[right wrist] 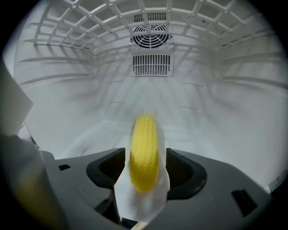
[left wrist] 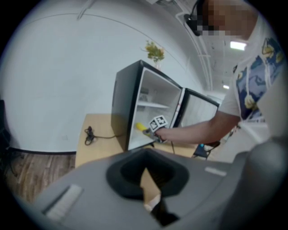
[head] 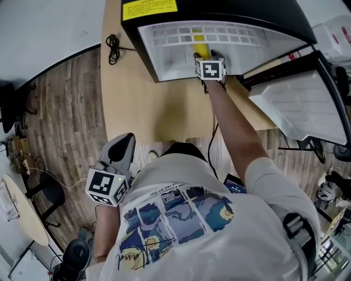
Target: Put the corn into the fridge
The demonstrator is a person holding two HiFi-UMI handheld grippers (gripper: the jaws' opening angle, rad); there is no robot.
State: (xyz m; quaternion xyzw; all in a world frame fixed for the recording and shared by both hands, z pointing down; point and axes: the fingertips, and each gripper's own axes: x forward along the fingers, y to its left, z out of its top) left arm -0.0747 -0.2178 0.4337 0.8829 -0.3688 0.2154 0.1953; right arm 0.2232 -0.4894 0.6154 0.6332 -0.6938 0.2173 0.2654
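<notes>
At the table's far edge, inside the open fridge, I am gripping the corn in the right gripper: a glossy yellow cob with fine kernel rows, surrounded by white moulded walls. The left gripper is hanging closed and empty off the near edge.

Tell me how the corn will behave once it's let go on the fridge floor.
The corn is a rounded, tapered cob, so it will probably roll a little on the smooth white fridge floor. Clamped in the right gripper, it juts out straight, so it is likely stiff. Its ribbed kernels probably give decent grip.
</notes>
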